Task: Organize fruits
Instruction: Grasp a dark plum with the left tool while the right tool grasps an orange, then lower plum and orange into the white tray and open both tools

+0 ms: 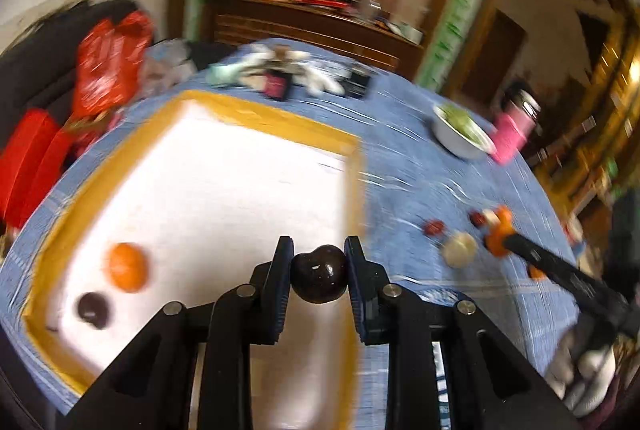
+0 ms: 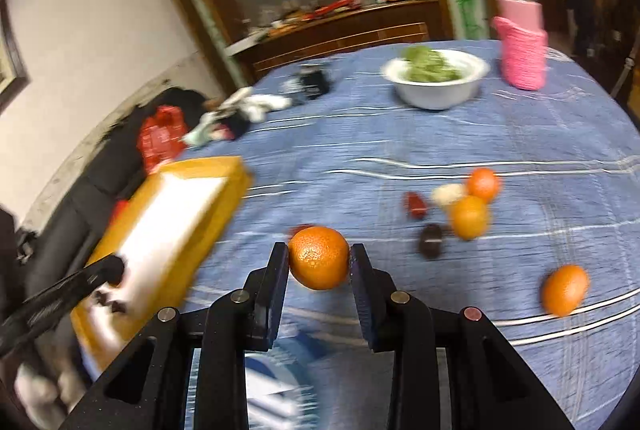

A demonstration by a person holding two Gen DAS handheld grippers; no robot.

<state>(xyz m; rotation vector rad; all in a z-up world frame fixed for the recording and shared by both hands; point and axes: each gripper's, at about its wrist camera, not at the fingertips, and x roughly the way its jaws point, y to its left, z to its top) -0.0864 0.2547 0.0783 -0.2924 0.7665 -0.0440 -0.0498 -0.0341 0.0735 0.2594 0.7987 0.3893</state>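
Note:
My left gripper is shut on a dark, shiny fruit, held above the white inside of a yellow-rimmed tray. An orange and another dark fruit lie in that tray. My right gripper is shut on an orange, lifted over the blue tablecloth. Loose on the cloth lie oranges, a dark fruit, a red fruit and a pale fruit. The right gripper with its orange shows in the left wrist view.
A white bowl of green leaves and a pink-sleeved bottle stand at the far side of the table. Gloves and small dark boxes lie at the back. A red bag sits on a dark seat beside the table. A gloved hand holds the right gripper.

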